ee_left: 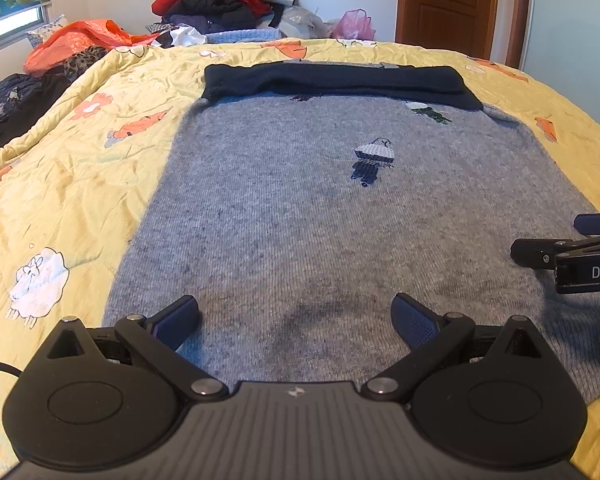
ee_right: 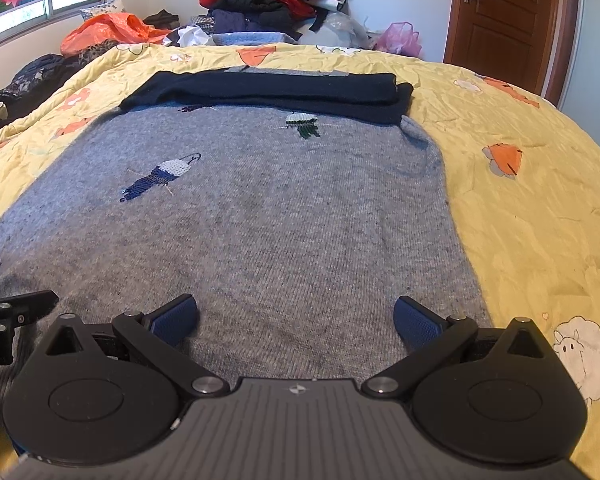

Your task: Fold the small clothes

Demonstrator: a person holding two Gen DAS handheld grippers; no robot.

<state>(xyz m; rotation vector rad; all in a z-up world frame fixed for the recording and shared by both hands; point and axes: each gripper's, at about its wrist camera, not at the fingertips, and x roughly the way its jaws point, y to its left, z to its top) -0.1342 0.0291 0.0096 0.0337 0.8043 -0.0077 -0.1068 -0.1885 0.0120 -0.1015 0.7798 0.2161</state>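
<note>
A grey knitted sweater [ee_left: 300, 208] lies flat on a bed with a yellow quilt [ee_left: 80, 168], its dark navy sleeves [ee_left: 340, 82] folded across the far end. The left claw [ee_left: 296, 320] and right claw [ee_right: 296, 320] hover side by side over the near hem, both spread wide, holding nothing.

A grey knitted sweater [ee_left: 300, 208] with small embroidered figures lies flat, spread across the yellow quilt. Its dark navy sleeves [ee_left: 340, 82] are folded crosswise over its far end, one stacked upon the other.
</note>
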